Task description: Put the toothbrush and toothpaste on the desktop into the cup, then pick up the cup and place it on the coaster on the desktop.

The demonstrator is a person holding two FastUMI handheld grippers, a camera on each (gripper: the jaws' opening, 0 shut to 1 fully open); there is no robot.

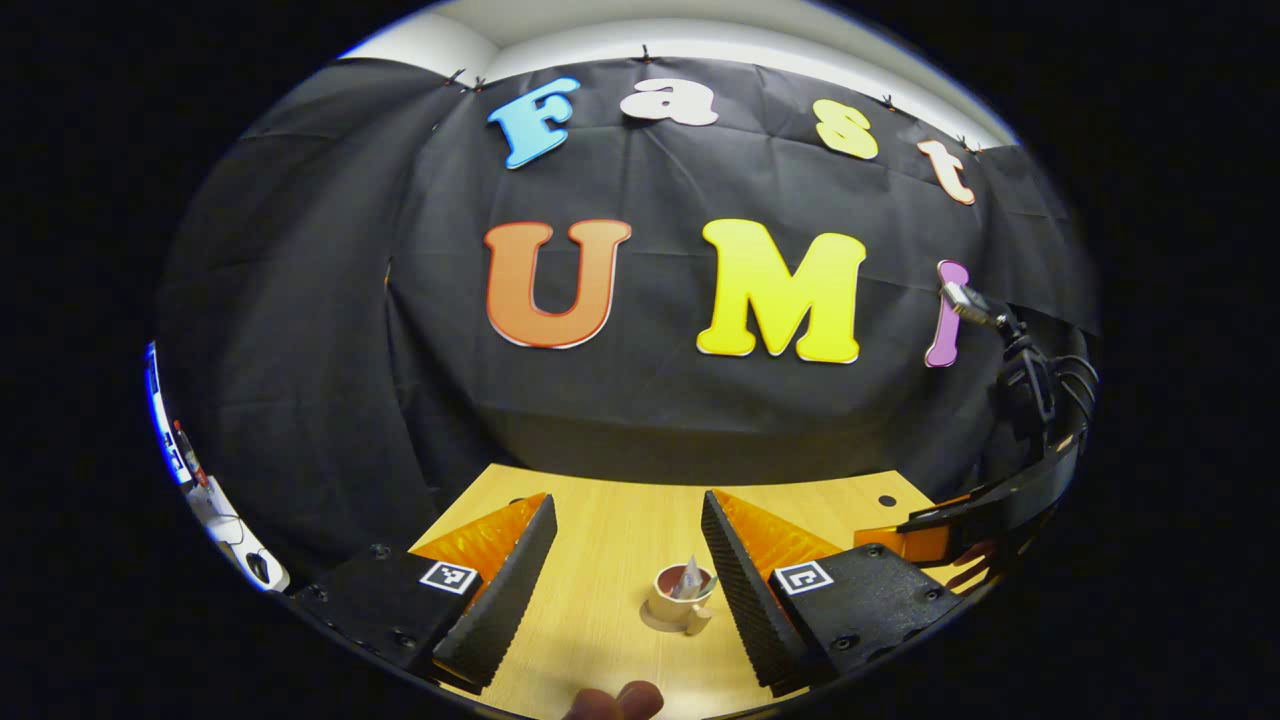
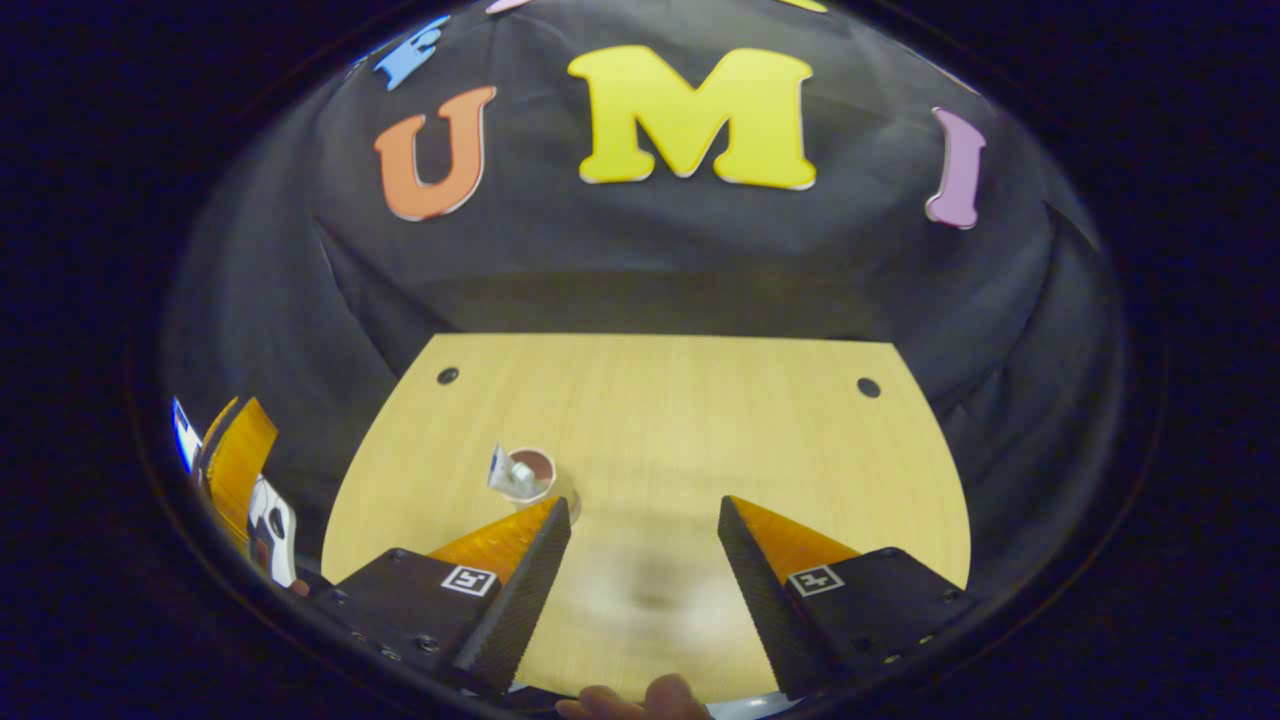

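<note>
Both tools, left and right, gape empty; cup contents blurred, coaster beneath indistinct

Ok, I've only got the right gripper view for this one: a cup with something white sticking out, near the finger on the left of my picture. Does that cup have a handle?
Observer: Yes. In the left gripper view the cup has a stubby handle low on its near side.
Operator: And is the left gripper holding anything?
Observer: No. The left gripper is open, its fingers wide apart, and the cup stands free on the table between them, closer to the finger on the right of that view.
</note>
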